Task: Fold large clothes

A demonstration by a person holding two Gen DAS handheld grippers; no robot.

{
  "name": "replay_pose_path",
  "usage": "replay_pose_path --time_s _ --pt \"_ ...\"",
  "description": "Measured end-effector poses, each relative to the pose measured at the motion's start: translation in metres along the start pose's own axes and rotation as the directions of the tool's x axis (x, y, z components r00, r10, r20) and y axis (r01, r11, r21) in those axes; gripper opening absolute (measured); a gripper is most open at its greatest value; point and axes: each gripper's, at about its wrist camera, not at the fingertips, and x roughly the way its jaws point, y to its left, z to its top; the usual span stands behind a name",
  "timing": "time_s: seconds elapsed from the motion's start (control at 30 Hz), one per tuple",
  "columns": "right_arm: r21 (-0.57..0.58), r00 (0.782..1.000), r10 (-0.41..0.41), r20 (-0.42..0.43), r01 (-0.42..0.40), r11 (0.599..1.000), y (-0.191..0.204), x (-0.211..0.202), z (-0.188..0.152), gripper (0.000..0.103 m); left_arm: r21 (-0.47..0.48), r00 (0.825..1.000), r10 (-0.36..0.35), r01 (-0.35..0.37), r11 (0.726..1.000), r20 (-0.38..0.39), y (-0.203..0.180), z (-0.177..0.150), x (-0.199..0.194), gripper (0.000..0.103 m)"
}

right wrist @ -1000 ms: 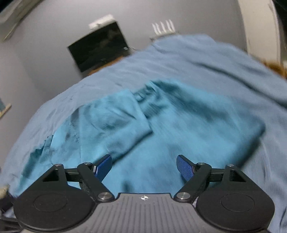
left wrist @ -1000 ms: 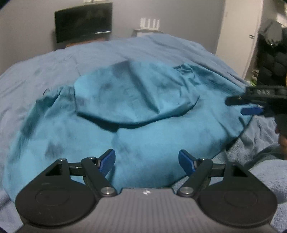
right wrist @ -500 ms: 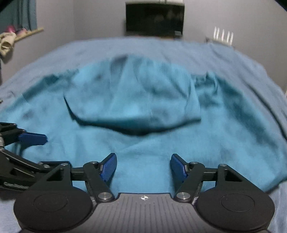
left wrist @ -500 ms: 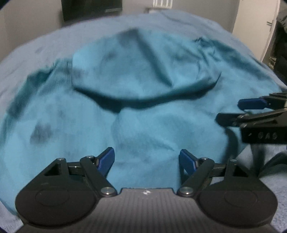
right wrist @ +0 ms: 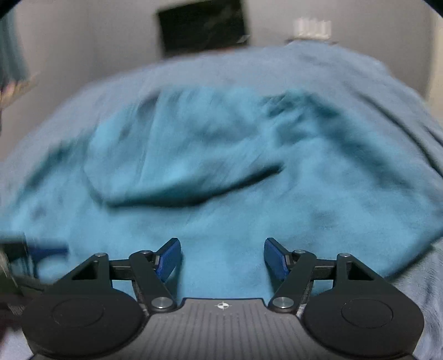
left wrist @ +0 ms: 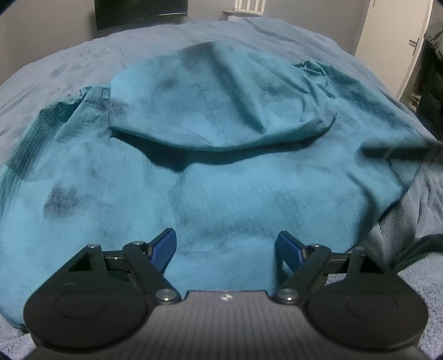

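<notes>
Right view blurred, teal garment (left wrist: 249,193) edges cropped

A bed (left wrist: 277,36) under a grey-blue cover fills the dim room, with a dark screen (left wrist: 141,11) on the grey wall (left wrist: 49,30) behind it and a white door (left wrist: 398,41) at right.

garment (left wrist: 249,199): teal cloth, matt, creased; bedcover (left wrist: 277,30): grey-blue cloth, matt, soft
</notes>
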Motion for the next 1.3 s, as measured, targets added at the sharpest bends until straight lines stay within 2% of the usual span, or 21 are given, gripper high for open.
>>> replay_pose_path --time_s 0.07,0.13,0.23,0.33,0.4,0.47,0.57,0.67,0.77,0.83,0.9,1.0,1.03,1.13,1.23,1.3 --pt "0.106 0.997 -0.002 0.081 -0.006 0.994 -0.017 -0.023 0.004 0.088 0.003 1.000 0.003 -0.003 1.000 -0.001 -0.001 0.000 0.000 0.080" --pt "0.217 0.993 -0.013 0.114 -0.012 0.976 -0.039 -0.040 0.005 0.093 0.000 1.000 0.001 -0.001 1.000 -0.002 -0.001 0.000 0.001 0.080" --pt "0.350 0.995 -0.052 0.090 0.017 0.937 -0.069 -0.052 -0.001 0.094 -0.010 1.000 -0.006 0.006 1.000 0.014 0.001 0.001 -0.002 0.080" --pt "0.482 0.998 -0.030 0.057 -0.001 0.876 -0.099 -0.054 -0.005 0.094 -0.007 0.993 -0.022 0.023 1.000 0.117 -0.001 0.008 -0.018 0.080" --pt "0.540 0.997 -0.040 0.059 0.001 0.842 -0.114 -0.055 -0.007 0.094 0.018 0.981 -0.019 0.016 1.000 0.191 -0.006 0.017 -0.023 0.080" --pt "0.593 0.996 -0.064 0.059 0.017 0.805 -0.128 -0.053 -0.011 0.096 0.037 0.973 -0.024 0.016 0.999 0.231 -0.013 0.028 -0.022 0.080" --pt "0.685 1.000 -0.014 0.009 0.004 0.729 -0.146 -0.034 -0.023 0.095 0.024 0.966 -0.030 0.024 0.999 0.258 -0.021 0.047 -0.010 0.080" --pt "0.760 0.999 0.035 -0.019 -0.009 0.650 -0.160 -0.015 -0.034 0.093 0.032 0.961 0.018 -0.028 0.999 0.275 -0.030 0.061 0.007 0.080" --pt "0.771 0.998 0.064 -0.007 -0.035 0.636 -0.157 -0.003 -0.037 0.091 0.007 0.964 0.088 -0.093 0.996 0.252 -0.032 0.070 0.027 0.080" --pt "0.766 0.997 0.077 0.012 -0.059 0.641 -0.154 0.004 -0.036 0.090 -0.029 0.973 0.106 -0.102 0.994 0.207 -0.024 0.072 0.041 0.080" --pt "0.762 0.997 0.078 0.023 -0.068 0.644 -0.152 0.008 -0.035 0.088 -0.049 0.982 0.099 -0.093 0.995 0.159 -0.018 0.069 0.053 0.080" --pt "0.770 0.997 0.062 0.046 -0.075 0.634 -0.156 0.017 -0.031 0.083 -0.026 0.990 0.088 -0.086 0.996 0.109 -0.017 0.063 0.069 0.081" --pt "0.771 0.997 0.046 0.059 -0.075 0.632 -0.157 0.019 -0.030 0.080 -0.016 0.991 0.088 -0.087 0.996 0.103 -0.018 0.061 0.073 0.081" --pt "0.780 0.994 0.001 0.113 -0.089 0.620 -0.164 0.024 -0.026 0.080 -0.002 0.991 0.080 -0.080 0.997 0.104 -0.018 0.058 0.079 0.081" --pt "0.802 0.989 -0.014 0.146 -0.110 0.587 -0.171 0.033 -0.025 0.080 0.007 0.992 0.080 -0.081 0.997 0.102 -0.017 0.057 0.085 0.083" --pt "0.804 0.982 -0.011 0.186 -0.146 0.576 -0.173 0.036 -0.023 0.077 0.014 0.991 0.084 -0.086 0.996 0.103 -0.018 0.056 0.086 0.083"
